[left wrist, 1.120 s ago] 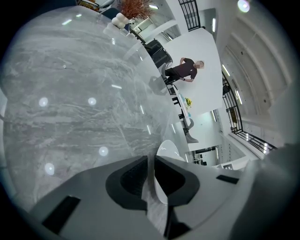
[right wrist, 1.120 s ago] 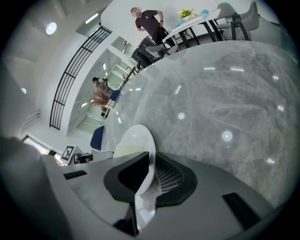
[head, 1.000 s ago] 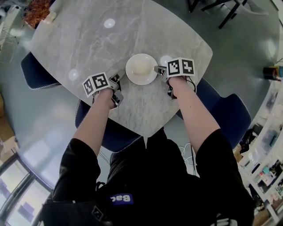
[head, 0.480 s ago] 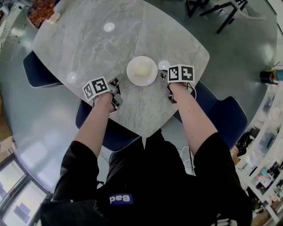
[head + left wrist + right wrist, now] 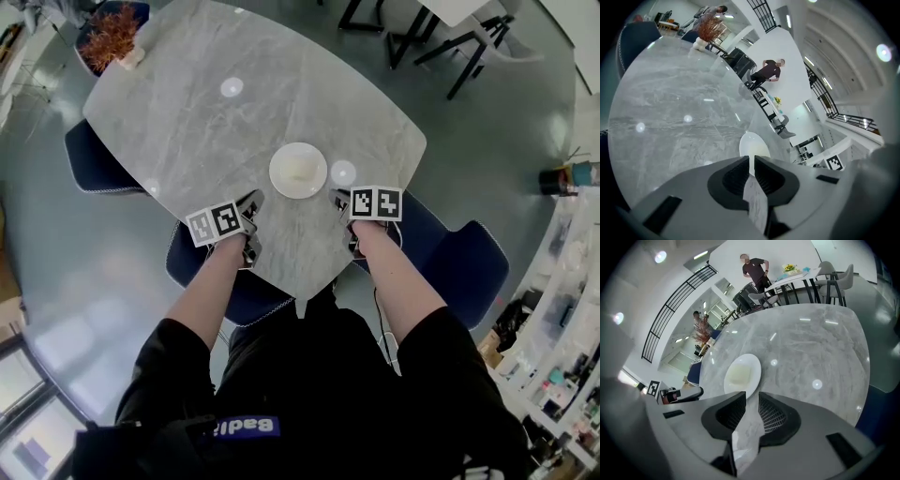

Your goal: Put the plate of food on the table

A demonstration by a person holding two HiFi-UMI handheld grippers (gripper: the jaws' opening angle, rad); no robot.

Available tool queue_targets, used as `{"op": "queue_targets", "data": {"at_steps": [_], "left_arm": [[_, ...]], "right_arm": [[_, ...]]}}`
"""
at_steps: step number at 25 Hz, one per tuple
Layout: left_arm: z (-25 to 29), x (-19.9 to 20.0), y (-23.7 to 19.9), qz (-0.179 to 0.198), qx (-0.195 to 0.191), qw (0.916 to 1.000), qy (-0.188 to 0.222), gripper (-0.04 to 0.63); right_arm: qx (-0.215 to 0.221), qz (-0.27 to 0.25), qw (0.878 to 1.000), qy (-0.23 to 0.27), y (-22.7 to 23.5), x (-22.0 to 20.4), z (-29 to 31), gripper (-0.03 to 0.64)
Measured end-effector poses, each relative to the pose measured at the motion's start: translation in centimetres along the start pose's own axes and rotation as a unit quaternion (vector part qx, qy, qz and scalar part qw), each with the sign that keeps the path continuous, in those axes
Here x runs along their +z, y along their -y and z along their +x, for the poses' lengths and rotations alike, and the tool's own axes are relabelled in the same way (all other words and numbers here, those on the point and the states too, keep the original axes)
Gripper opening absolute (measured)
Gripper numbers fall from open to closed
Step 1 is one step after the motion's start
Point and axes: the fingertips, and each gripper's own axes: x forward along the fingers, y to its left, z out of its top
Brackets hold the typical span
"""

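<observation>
Nearest the camera, a person in a black top is stretching both bare forearms over the near corner of a grey marble table, holding a tool in each hand. The left gripper is pointing across the table's near edge. Its jaws are standing a narrow slit apart and pinching nothing, and only marble and the plate's rim are showing through the gap. The right gripper is sitting level with it on the other side. It is likewise released, with its jaws slightly parted, empty and framing bare tabletop. Just beyond and between the two grippers, the white plate is lying flat on the table, gripped by neither. A pale, squarish piece of food is resting at its centre. A round glare spot is shining on the marble just right of the plate. Dark blue chairs are standing around the table: one under the person's left arm, one off to the right and another at the left edge. At the table's far left corner a reddish dried plant arrangement is standing. Farther off, black-legged furniture is standing on the grey floor. In the right gripper view a person in a dark shirt is standing beside a white table with chairs.
</observation>
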Motion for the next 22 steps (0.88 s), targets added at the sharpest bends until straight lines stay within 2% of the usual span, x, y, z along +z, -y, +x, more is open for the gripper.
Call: {"op": "queue_targets", "data": {"at_steps": [5,9,12,17,22], "left_arm": [[-3.7,-1.2,2.3,0.043,-0.004,0.9988,0.020,0.034],[-6.7,-2.2,4.4,0.114,0.004,0.9922,0.051,0.034],[-8.7,-3.1,6.6,0.180,0.002,0.9821,0.056,0.032],[-10.9,-4.8,9.8,0.275,-0.017,0.9593,0.061,0.029],[-12.2,-7.4,14.2,0.306,-0.052,0.9482,0.069,0.020]], "right_arm": [[0.021,-0.030,0.999,0.031,-2.4,-1.3,-2.7,0.071],[0.027,-0.090,0.994,0.054,-4.8,-3.0,-4.9,0.071],[0.043,-0.140,0.987,0.063,-7.0,-4.7,-5.8,0.070],[0.072,-0.229,0.964,0.114,-11.4,-5.4,-8.8,0.060],[0.078,-0.297,0.940,0.148,-13.2,-6.5,-12.7,0.012]]}}
